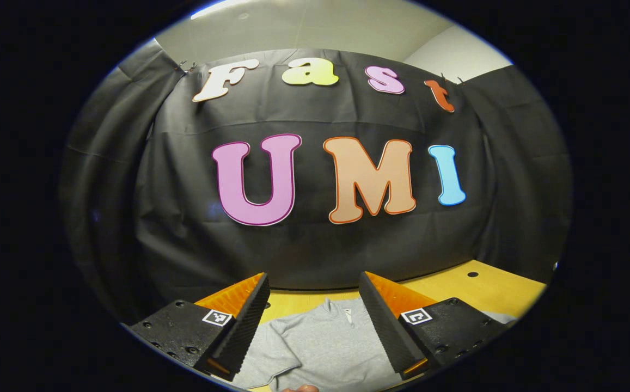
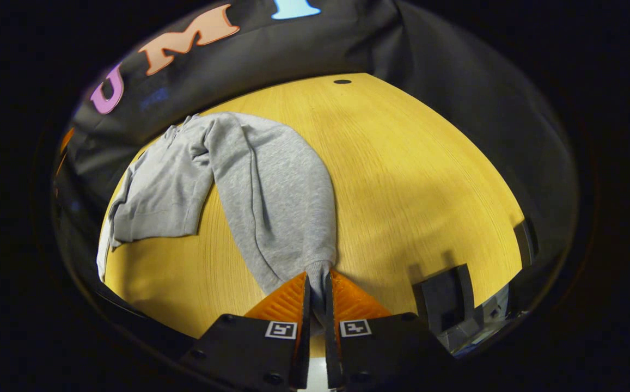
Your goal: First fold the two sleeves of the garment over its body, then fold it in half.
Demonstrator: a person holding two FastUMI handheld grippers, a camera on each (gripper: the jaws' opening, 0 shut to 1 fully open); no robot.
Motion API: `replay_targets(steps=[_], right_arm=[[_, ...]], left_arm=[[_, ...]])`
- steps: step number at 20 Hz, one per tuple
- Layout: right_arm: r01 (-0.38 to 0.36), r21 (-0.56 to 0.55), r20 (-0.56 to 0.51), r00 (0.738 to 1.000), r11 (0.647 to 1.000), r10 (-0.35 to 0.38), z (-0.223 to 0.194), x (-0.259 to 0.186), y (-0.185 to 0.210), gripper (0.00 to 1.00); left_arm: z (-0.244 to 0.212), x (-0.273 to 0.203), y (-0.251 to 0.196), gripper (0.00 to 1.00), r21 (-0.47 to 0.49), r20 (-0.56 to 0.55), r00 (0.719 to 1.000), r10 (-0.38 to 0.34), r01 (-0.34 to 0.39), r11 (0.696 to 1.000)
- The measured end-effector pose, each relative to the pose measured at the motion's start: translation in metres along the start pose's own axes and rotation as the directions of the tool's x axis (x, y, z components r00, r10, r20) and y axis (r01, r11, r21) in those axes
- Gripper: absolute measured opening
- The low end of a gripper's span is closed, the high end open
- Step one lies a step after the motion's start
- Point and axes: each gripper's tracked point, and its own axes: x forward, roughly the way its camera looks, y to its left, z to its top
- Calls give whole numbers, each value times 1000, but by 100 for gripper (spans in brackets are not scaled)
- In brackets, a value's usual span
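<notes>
A grey sweatshirt [image 2: 195, 163] lies on the yellow wooden desk [image 2: 413, 163], its body bunched toward the desk's far left edge, close under the black cloth wall [image 2: 456, 87]. One sleeve [image 2: 282, 207] runs from the shoulder across the desk top to the near edge, spread flat and widening in the middle before it narrows at the cuff. The right claw [image 2: 315, 294] is clenched on that cuff: in the right gripper view both fingers press on the grey fabric, with only a thin strip of it showing between them. To the right of this claw, at the near right corner of the desk, stands a dark blocky fixture [image 2: 448, 299]; what it is cannot be told from here. In the left gripper view the left claw [image 1: 315, 305] is released, its fingers spread wide and holding nothing, raised above the sweatshirt's collar [image 1: 342, 310] and chest. That view looks mostly at the wall, with a strip of desk at the far edge and a small dark hole [image 1: 472, 274] in the desk top toward the far right corner.
</notes>
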Motion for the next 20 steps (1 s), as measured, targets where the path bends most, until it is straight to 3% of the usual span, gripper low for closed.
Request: replay_targets(steps=[2, 3, 4, 5, 6, 8, 14, 20], right_arm=[[20, 0, 1, 1000, 1000, -20, 2, 0, 2, 15], [31, -3, 8, 1000, 1000, -30, 4, -1, 4, 10], [30, -3, 21, 999, 1000, -30, 10, -2, 6, 15], [27, 2, 37, 999, 1000, -27, 17, -3, 9, 10], [20, 15, 54, 998, 1000, -20, 25, -5, 12, 15], [21, 41, 105, 994, 999, -25, 45, -8, 13, 15], [-58, 117, 241, 970, 991, 28, 115, -26, 36, 15], [-149, 81, 331, 937, 986, 115, 175, -38, 85, 15]], left_arm=[[1, 0, 1, 96, 5, 5, 1000, 4, -4, 1000], [2, 0, 0, 96, 7, 4, 1000, 1, -1, 1000], [1, 0, -1, 96, 11, 4, 1000, -4, 4, 1000], [4, -1, -2, 96, 11, 9, 1000, -8, 8, 1000], [4, -1, -2, 99, 11, 14, 1000, -10, 10, 1000], [6, -2, -5, 96, 13, 17, 1000, -17, 17, 1000], [5, -5, 3, 96, 17, 19, 1000, -4, 3, 1000], [4, -11, 23, 96, 11, 12, 999, 37, -38, 999]])
